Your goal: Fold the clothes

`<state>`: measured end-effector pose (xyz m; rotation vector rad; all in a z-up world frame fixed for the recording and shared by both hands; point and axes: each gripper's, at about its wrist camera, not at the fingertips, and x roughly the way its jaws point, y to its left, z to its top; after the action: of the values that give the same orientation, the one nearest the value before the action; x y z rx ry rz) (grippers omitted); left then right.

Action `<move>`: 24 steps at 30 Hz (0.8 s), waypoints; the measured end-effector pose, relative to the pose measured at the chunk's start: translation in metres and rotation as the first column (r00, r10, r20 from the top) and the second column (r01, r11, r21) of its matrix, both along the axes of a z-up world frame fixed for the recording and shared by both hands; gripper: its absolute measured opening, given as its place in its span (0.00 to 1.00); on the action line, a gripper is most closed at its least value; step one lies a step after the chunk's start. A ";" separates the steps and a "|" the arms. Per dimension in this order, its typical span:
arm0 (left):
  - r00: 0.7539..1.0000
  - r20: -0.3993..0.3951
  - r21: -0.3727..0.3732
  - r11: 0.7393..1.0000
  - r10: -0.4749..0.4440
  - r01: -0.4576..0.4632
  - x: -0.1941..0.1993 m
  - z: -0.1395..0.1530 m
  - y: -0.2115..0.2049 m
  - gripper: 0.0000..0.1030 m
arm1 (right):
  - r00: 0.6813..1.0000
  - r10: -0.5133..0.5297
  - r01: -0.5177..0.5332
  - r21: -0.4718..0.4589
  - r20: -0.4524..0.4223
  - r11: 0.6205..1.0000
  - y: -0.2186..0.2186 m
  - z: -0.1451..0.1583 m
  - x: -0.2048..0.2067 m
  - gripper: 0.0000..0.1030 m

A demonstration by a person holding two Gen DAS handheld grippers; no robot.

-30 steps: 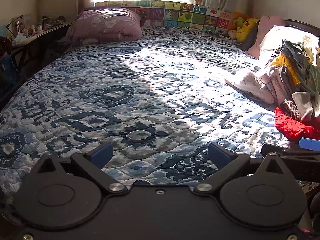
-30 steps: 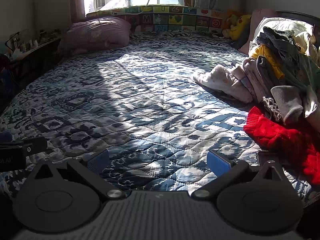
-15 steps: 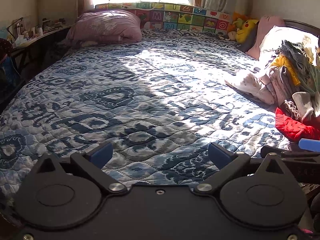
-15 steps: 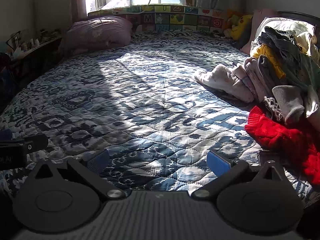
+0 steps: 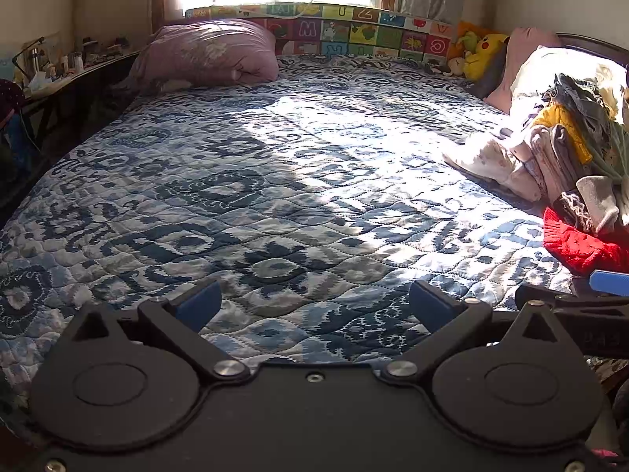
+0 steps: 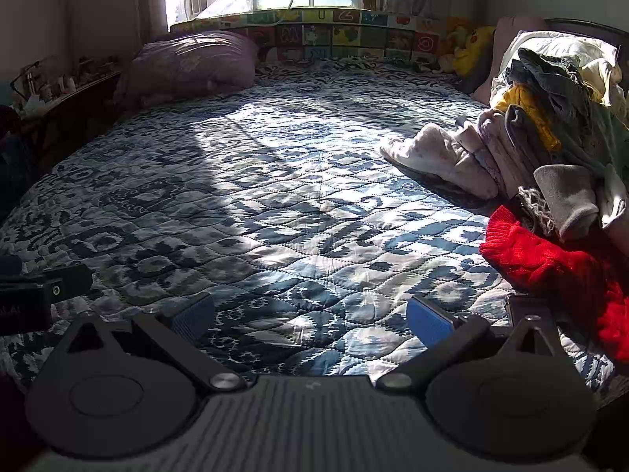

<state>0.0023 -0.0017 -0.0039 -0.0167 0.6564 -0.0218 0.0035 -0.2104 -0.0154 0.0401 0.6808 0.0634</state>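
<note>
**A:** Eyes on the laundry pile (image 6: 558,137) first. It's heaped at the right edge of the bed, against the white pillow (image 6: 558,45), with a red knit sweater (image 6: 558,267) spilling off its near foot onto the blue patterned quilt (image 6: 275,204).

**B:** And nothing picked up. The right gripper (image 6: 310,316) hangs just above the quilt, blue pads wide apart, nothing between them. Same for the left gripper (image 5: 314,303): fingers spread, empty, with the pile off to its right.

**A:** So what's the danger here?

**B:** Tangling, I'd say. The sweater is nearest, but a grey garment (image 6: 566,200) and some frayed yarn sit right on its upper edge. Pinch the red knit and drag, and the pieces on top may slide down with it.

**A:** That pale pink piece (image 6: 440,157) at the pile's left looks freer.

**B:** Agreed, though it's farther off. Another risk: closing the pads too low and catching quilt along with the cloth.

**A:** The two tools are close as well. The right one's tip (image 5: 609,281) shows at the edge of the left view.

**B:** Yes, both swinging right together could knock. The open quilt is at least good folding ground.
</note>
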 end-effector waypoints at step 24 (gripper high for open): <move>0.998 -0.043 0.030 0.998 -0.055 0.056 0.012 -0.012 -0.024 1.00 | 0.937 -0.343 0.347 -0.066 0.065 0.935 -0.211 -0.043 0.029 1.00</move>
<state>0.0143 -0.0257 -0.0157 0.0309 0.6994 -0.0648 0.0323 -0.4218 -0.0585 0.0833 0.6145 -0.3000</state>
